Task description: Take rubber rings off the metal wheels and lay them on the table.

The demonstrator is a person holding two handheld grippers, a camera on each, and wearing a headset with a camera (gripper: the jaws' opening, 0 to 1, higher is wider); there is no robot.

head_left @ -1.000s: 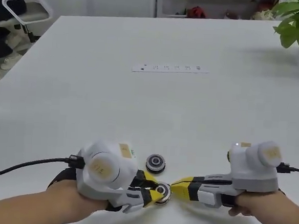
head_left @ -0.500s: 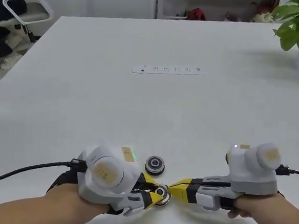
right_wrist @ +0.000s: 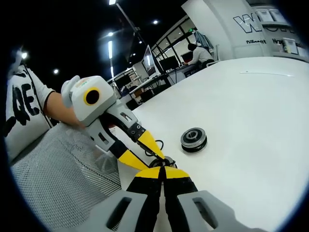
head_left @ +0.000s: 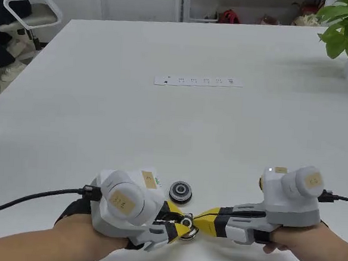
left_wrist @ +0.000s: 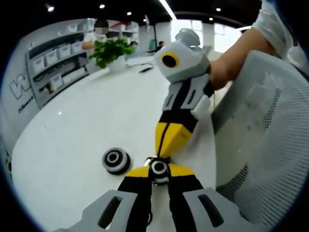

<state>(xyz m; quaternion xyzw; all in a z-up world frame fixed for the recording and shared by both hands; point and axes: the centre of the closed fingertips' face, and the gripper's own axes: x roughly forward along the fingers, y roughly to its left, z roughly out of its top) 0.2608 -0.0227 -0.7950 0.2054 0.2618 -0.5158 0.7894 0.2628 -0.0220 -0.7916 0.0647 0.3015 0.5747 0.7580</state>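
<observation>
Head view, white table (head_left: 162, 129), power strip (head_left: 198, 81), left gripper (head_left: 183, 226) fingers clamping wheel (left_wrist: 159, 169), right gripper (head_left: 196, 219) fingers pinched together.

Yellow-black left gripper (head_left: 183, 227) and right gripper (head_left: 200, 219), black-silver wheel (left_wrist: 159, 168), white table (head_left: 162, 124), green plant (head_left: 345, 26)

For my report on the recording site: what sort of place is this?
Probably an open-plan office or showroom: a large white table with a power strip, a mesh office chair, wall shelves of bins and a potted plant.
</observation>
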